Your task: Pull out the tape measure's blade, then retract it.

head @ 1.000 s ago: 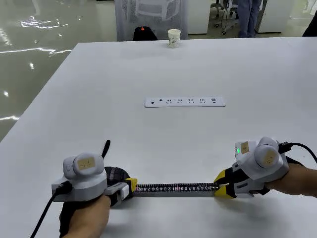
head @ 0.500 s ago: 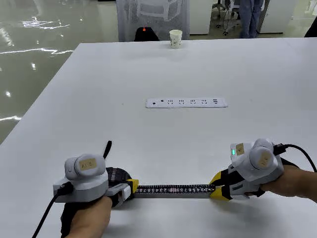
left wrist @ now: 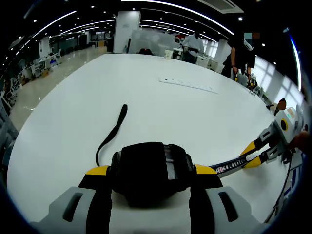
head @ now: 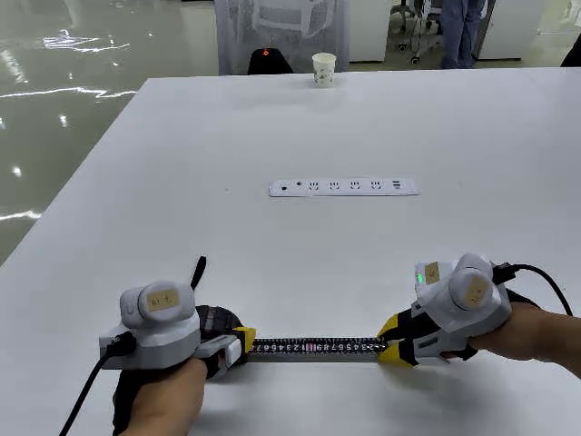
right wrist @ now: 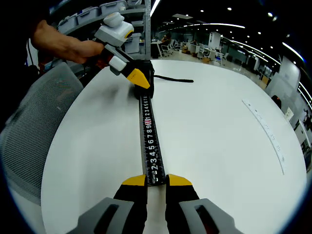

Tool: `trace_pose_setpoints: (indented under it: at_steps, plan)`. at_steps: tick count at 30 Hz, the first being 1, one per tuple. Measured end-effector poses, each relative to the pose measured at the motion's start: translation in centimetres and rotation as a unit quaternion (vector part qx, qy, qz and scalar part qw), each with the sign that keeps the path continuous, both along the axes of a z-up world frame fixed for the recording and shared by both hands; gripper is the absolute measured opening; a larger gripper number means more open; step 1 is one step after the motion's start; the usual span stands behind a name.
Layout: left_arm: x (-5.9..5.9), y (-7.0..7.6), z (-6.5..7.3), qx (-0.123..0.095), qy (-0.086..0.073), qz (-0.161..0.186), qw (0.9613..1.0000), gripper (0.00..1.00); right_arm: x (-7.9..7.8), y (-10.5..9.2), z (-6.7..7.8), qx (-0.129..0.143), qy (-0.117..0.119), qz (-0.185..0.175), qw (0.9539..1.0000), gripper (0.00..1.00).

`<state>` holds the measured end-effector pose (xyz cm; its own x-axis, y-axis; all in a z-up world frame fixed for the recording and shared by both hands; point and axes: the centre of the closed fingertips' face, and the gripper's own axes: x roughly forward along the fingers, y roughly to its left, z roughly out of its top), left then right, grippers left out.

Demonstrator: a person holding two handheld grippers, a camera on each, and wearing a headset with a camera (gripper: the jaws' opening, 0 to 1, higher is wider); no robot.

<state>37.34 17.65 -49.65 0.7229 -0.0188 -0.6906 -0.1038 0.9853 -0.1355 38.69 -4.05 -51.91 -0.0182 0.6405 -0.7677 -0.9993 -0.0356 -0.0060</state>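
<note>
- Head view: the left gripper (head: 234,343), at lower left, is clamping the case (head: 216,322). The right gripper (head: 390,338), at lower right, is pinching the blade (head: 313,347) by its tip. The blade is lying flat on the table (head: 363,118) between them. Both grippers are being held low, with their jaws pointing at each other.
- Left gripper view: the jaws are squeezing the case (left wrist: 151,170) at bottom centre. If that grip slackens, I'd expect the case to go skidding toward the right gripper (left wrist: 258,153).
- Right gripper view: the jaws are gripping the blade (right wrist: 148,141) end at the bottom. An abrupt release, I reckon, is risking a whipping snap-back.
</note>
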Motion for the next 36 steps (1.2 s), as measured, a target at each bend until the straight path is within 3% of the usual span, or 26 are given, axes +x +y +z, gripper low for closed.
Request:
trace_pose_setpoints:
  at_steps: [36]
  plan:
    - [-0.1, 0.0, 0.0, -0.004, 0.002, 0.0, 1.0, 0.59, -0.3, 2.6, 0.0, 0.014, 0.003, 0.007, 0.9999, 0.1]
